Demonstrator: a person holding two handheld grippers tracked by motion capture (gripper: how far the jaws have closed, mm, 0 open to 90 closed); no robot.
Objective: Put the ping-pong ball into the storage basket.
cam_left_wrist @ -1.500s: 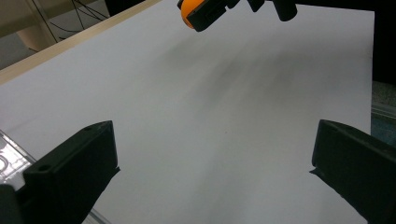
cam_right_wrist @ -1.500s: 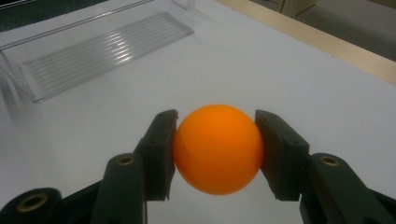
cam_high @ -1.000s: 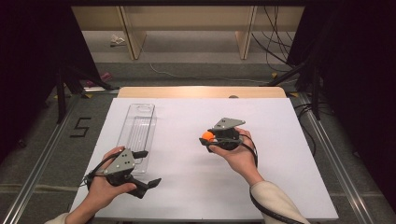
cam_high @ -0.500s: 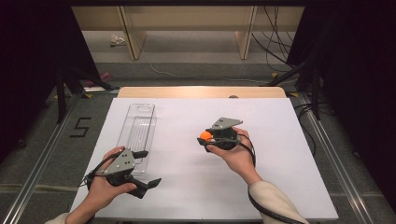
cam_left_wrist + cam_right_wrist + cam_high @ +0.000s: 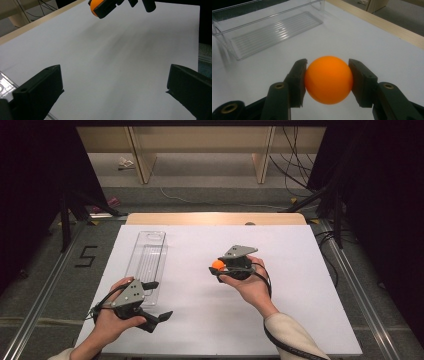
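Nothing moved; white table (image 5: 300, 285), grey floor (image 5: 45, 285), dark surroundings.

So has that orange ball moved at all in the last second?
No. In the high view the orange ball, clamped in the right gripper, sits the same way right of the clear tray as before.

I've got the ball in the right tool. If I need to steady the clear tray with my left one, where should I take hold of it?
Grip the clear tray by its near short wall, probably from above with one jaw inside and one outside. That thin upright rim lies closest to the open left tool, and the tray is long and narrow, running away from you. The right tool holds the orange ball off to the side.
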